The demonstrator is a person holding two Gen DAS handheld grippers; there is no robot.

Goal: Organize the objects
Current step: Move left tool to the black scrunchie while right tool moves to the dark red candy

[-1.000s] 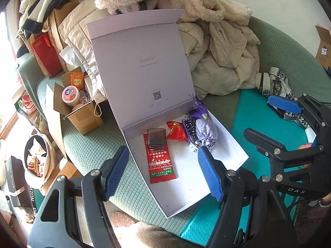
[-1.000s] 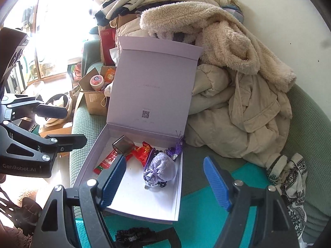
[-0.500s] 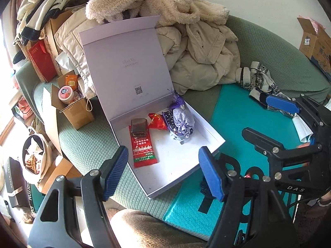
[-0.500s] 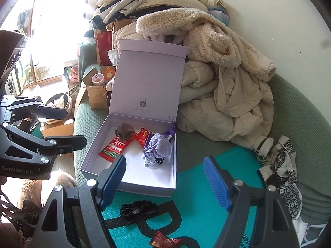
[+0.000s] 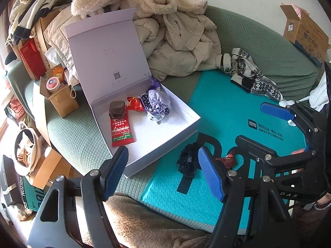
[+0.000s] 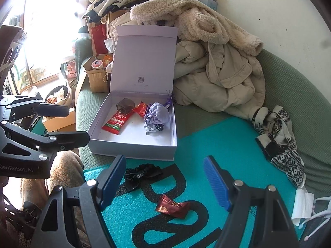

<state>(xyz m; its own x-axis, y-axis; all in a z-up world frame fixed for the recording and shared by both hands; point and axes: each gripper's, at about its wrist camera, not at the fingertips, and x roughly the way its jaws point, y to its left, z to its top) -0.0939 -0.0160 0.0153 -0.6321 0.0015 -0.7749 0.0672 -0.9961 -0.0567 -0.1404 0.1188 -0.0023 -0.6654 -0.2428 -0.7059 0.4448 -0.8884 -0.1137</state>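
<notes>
A: Grippers first. State?

B: Left gripper (image 5: 163, 171) released, blue pads wide apart, nothing between them. Right gripper (image 6: 165, 183) the same, spread and empty. Both hover over the teal mat (image 6: 227, 150).

A: Closest things on the mat?

B: Dark red candy wrapper (image 6: 173, 206) lying flat, below and between the right gripper's pads. Just beyond it, black scrunchie (image 6: 142, 174), near the front wall of the box, not touching it as far as I can tell.

A: The box?

B: White box (image 6: 132, 146), lid upright against the clothes. It sits partly on the green sofa (image 5: 78, 132), one corner over the mat. Inside: red snack packet (image 6: 116, 122) flat, small brown case (image 6: 125, 105) resting on its far end, small red wrapper (image 6: 140, 108) beside that, lilac drawstring pouch (image 6: 157, 114) on the right side with a dotted item under it.

A: Further back?

B: Patterned knit piece (image 6: 279, 136) on the mat's right edge, beige coats (image 6: 223, 78) piled behind the box, cardboard box (image 5: 60, 95) with a pink-lidded jar left of the lid.
</notes>
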